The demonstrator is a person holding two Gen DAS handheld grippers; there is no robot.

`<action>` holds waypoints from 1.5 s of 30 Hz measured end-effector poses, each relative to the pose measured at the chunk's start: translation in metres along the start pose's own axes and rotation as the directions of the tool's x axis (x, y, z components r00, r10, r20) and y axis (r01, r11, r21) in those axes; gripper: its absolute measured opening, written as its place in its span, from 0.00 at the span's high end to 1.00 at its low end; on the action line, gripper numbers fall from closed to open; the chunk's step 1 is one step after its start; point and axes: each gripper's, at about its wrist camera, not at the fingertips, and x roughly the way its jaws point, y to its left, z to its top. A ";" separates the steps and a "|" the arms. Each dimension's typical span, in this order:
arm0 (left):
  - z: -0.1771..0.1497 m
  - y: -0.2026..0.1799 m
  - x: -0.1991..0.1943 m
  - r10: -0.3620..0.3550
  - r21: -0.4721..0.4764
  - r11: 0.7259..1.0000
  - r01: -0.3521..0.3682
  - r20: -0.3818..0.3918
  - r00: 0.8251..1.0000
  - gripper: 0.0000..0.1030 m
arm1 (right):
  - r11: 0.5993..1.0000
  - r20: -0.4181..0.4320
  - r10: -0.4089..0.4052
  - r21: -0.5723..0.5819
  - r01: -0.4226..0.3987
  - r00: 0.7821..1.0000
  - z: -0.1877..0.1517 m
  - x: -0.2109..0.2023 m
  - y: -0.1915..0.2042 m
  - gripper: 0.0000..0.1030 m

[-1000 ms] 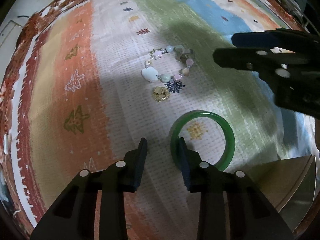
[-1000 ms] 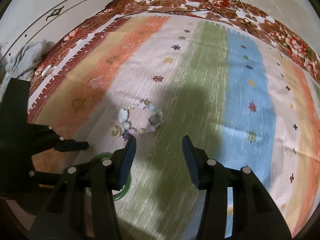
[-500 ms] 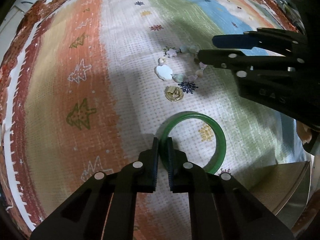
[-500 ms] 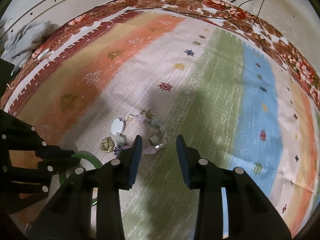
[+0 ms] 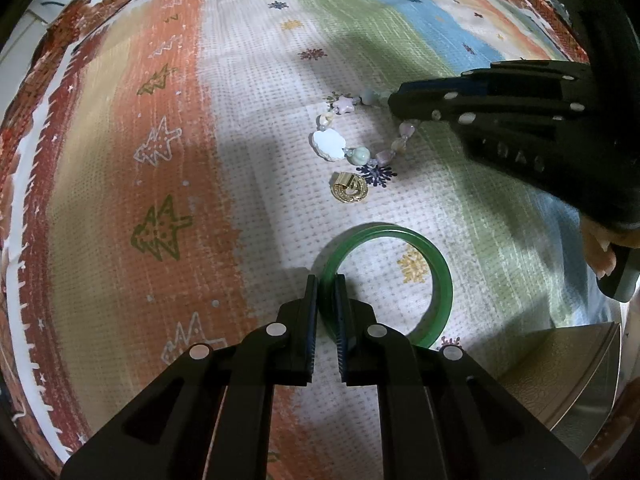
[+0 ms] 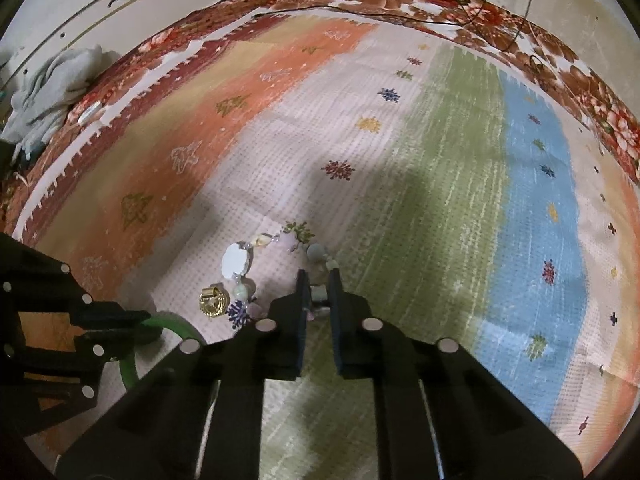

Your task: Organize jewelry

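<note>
Three pieces of jewelry lie on the striped woven cloth (image 5: 248,152), all on its pale band, and the gold ring (image 5: 350,191) sits between the other two, so it serves as the landmark. Nearer the left-wrist camera than the ring lies the green bangle (image 5: 442,276), flat on the cloth; the left gripper (image 5: 327,294) has its fingers drawn together on the bangle's rim, one finger outside the hoop and one inside, with the green band pinched between the pads. Beyond the ring, almost touching it, lies the beaded bracelet (image 5: 362,136), a loop of pastel beads with a white flower-shaped bead (image 5: 329,145) on the side closest to the ring. The right gripper (image 6: 319,286) reaches over the part of the bracelet farthest from the ring, and in the right-wrist view its fingers stand close together with a grey bead and a squarish bead of the loop caught between the tips; the beads appear clamped, though contact on both pads is not fully clear. In that same view the ring (image 6: 214,302) lies to the left of the fingers, with the bangle (image 6: 132,364) partly hidden under the left gripper. A metal tin (image 5: 568,376) stands to the right of the bangle, well away from the ring.
</note>
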 end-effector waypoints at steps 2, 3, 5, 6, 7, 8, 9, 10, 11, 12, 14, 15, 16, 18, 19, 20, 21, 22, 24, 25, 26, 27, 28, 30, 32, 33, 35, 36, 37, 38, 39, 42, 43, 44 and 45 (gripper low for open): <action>0.000 0.001 0.000 0.000 0.002 1.000 0.000 0.000 1.000 0.92 | 0.999 0.012 0.023 0.033 -0.024 1.000 0.002 -0.005 -0.005 0.90; 0.000 0.000 0.000 0.000 0.001 1.000 0.000 0.000 1.000 0.92 | 0.998 0.019 0.031 0.046 -0.032 0.999 0.003 -0.008 -0.007 0.90; 0.000 0.001 0.000 0.000 0.001 1.000 0.000 0.000 1.000 0.92 | 0.995 0.036 0.058 0.081 -0.060 0.998 0.005 -0.015 -0.013 0.90; 0.000 0.000 0.000 0.000 0.001 1.000 0.000 0.000 1.000 0.92 | 0.993 0.041 0.067 0.096 -0.071 0.997 0.006 -0.018 -0.015 0.90; 0.000 0.000 0.000 0.001 0.001 1.000 -0.001 0.000 1.000 0.92 | 0.991 0.046 0.072 0.105 -0.077 0.996 0.006 -0.020 -0.016 0.90; 0.000 0.000 0.000 0.001 0.002 1.000 -0.001 0.001 1.000 0.92 | 0.990 0.051 0.079 0.114 -0.085 0.996 0.006 -0.022 -0.017 0.90; 0.000 0.000 0.000 0.002 0.002 1.000 -0.002 0.001 1.000 0.92 | 0.988 0.055 0.086 0.121 -0.092 0.995 0.007 -0.024 -0.018 0.90; 0.000 0.000 0.000 0.002 0.003 1.000 -0.002 0.001 1.000 0.92 | 0.985 0.063 0.098 0.136 -0.106 0.993 0.007 -0.026 -0.020 0.90; 0.000 0.000 0.000 0.002 0.002 1.000 -0.002 0.001 1.000 0.92 | 0.982 0.069 0.110 0.149 -0.119 0.992 0.007 -0.028 -0.022 0.90; 0.000 0.000 0.000 0.002 0.003 1.000 -0.002 0.001 1.000 0.91 | 0.977 0.076 0.126 0.164 -0.137 0.989 0.007 -0.029 -0.023 0.90; 0.000 0.000 0.000 0.004 0.004 1.000 -0.004 0.001 1.000 0.91 | 0.967 0.089 0.155 0.190 -0.170 0.984 0.007 -0.032 -0.026 0.90; 0.000 0.000 0.000 0.005 0.004 1.000 -0.005 0.001 1.000 0.92 | 0.963 0.094 0.165 0.198 -0.181 0.982 0.007 -0.033 -0.027 0.90; 0.000 -0.001 -0.001 0.005 0.004 1.000 -0.005 0.001 1.000 0.92 | 0.958 0.103 0.176 0.210 -0.194 0.979 0.007 -0.035 -0.028 0.90; 0.000 -0.001 -0.001 0.005 0.005 1.000 -0.005 0.001 1.000 0.92 | 0.951 0.112 0.193 0.222 -0.214 0.975 0.007 -0.036 -0.028 0.90; 0.000 -0.001 -0.001 0.005 0.005 1.000 -0.005 0.002 1.000 0.91 | 0.947 0.116 0.206 0.228 -0.228 0.972 0.006 -0.036 -0.029 0.90; 0.000 -0.001 -0.001 0.004 0.004 1.000 -0.004 0.001 1.000 0.91 | 0.944 0.120 0.210 0.232 -0.233 0.970 0.006 -0.036 -0.029 0.90; 0.000 -0.001 -0.001 0.005 0.005 1.000 -0.005 0.001 1.000 0.91 | 0.941 0.123 0.219 0.236 -0.243 0.968 0.006 -0.036 -0.029 0.90; 0.000 -0.001 -0.001 0.005 0.004 1.000 -0.005 0.001 1.000 0.91 | 0.938 0.122 0.226 0.240 -0.249 0.967 0.006 -0.035 -0.029 0.90; 0.000 -0.001 0.000 0.005 0.005 1.000 -0.005 0.001 1.000 0.91 | 0.938 0.119 0.224 0.242 -0.247 0.967 0.006 -0.034 -0.030 0.90; 0.001 -0.001 0.000 0.005 0.006 1.000 -0.005 0.001 1.000 0.91 | 0.938 0.118 0.222 0.245 -0.245 0.968 0.005 -0.033 -0.031 0.90; 0.001 -0.001 0.000 0.004 0.005 1.000 -0.004 0.001 1.000 0.91 | 0.939 0.110 0.218 0.248 -0.240 0.970 0.005 -0.032 -0.031 0.90; 0.001 -0.001 0.000 0.004 0.005 1.000 -0.004 0.000 1.000 0.91 | 0.942 0.097 0.210 0.247 -0.228 0.973 0.005 -0.030 -0.031 0.90; 0.001 -0.001 0.001 0.004 0.006 1.000 -0.004 0.001 1.000 0.91 | 0.948 0.081 0.193 0.241 -0.207 0.978 0.005 -0.028 -0.031 0.90; 0.001 -0.001 0.001 0.004 0.005 1.000 -0.004 0.001 1.000 0.91 | 0.956 0.069 0.163 0.237 -0.175 0.984 0.002 -0.026 -0.032 0.90; 0.001 -0.001 0.001 0.005 0.006 1.000 -0.005 0.001 1.000 0.91 | 0.958 0.061 0.154 0.233 -0.164 0.986 0.000 -0.024 -0.032 0.89; 0.000 -0.001 -0.001 0.005 0.005 1.000 -0.005 0.001 1.000 0.91 | 0.961 0.058 0.148 0.228 -0.158 0.987 0.000 -0.023 -0.032 0.89; 0.000 0.000 0.000 0.004 0.006 1.000 -0.004 0.001 1.000 0.91 | 0.963 0.058 0.145 0.223 -0.154 0.988 0.000 -0.022 -0.032 0.89; 0.001 0.000 0.000 0.004 0.006 1.000 -0.004 0.001 1.000 0.91 | 0.962 0.058 0.147 0.223 -0.156 0.987 0.000 -0.022 -0.032 0.89; 0.000 -0.001 0.000 0.004 0.005 1.000 -0.004 0.001 1.000 0.91 | 0.963 0.057 0.149 0.219 -0.158 0.987 0.000 -0.022 -0.032 0.89; 0.001 0.000 0.000 0.005 0.006 1.000 -0.005 0.001 1.000 0.91 | 0.965 0.056 0.146 0.214 -0.155 0.988 0.000 -0.022 -0.031 0.89; 0.001 0.000 0.000 0.005 0.006 1.000 -0.005 0.001 1.000 0.91 | 0.967 0.055 0.140 0.207 -0.149 0.989 0.000 -0.022 -0.031 0.89; 0.001 0.000 0.000 0.004 0.005 1.000 -0.004 0.001 1.000 0.91 | 0.973 0.044 0.123 0.193 -0.129 0.991 0.000 -0.020 -0.029 0.89; 0.001 0.000 0.000 0.004 0.005 1.000 -0.004 0.001 1.000 0.91 | 0.975 0.039 0.116 0.188 -0.121 0.992 -0.001 -0.019 -0.029 0.89; 0.001 -0.001 -0.001 0.004 0.005 1.000 -0.004 0.001 1.000 0.91 | 0.975 0.033 0.113 0.187 -0.117 0.993 -0.002 -0.017 -0.030 0.89; 0.001 -0.001 -0.001 0.004 0.005 1.000 -0.004 0.001 1.000 0.91 | 0.976 0.030 0.111 0.187 -0.115 0.993 -0.002 -0.016 -0.031 0.89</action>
